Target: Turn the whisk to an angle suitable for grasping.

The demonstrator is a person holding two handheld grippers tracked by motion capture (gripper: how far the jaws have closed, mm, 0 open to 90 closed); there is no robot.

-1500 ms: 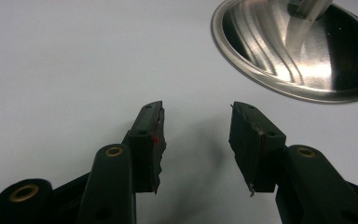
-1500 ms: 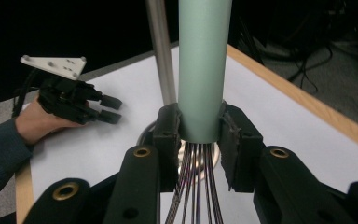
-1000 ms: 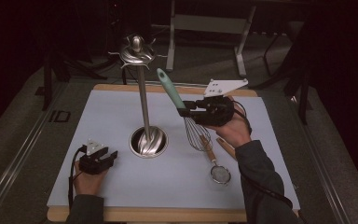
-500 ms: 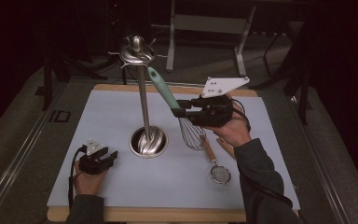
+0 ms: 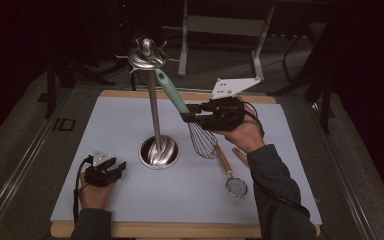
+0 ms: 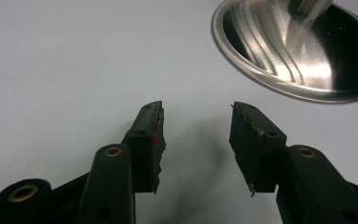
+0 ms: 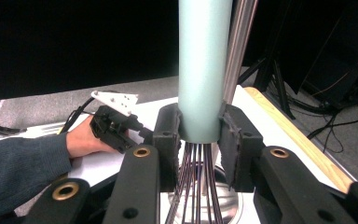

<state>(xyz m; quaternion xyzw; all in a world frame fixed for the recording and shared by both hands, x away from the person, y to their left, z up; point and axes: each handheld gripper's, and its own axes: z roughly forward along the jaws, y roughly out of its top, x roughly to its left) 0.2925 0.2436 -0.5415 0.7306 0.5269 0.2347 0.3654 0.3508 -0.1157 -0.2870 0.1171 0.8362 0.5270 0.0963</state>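
Bench (image 5: 130,227) carries mat (image 5: 105,125). Stand (image 5: 152,105) near mat centre: round base (image 5: 158,151) on mat, pole upright, hook head at top. Whisk (image 5: 187,117) right of pole, off mat, tilted: handle end up-left near stand head, wires down-right. Right gripper (image 5: 186,116) right of pole, jaws on whisk handle just above wires. Strainer (image 5: 232,177) flat on mat, right of base, below whisk, nearer person. Left gripper (image 5: 111,170) on mat, left of base and near it, well apart from whisk.
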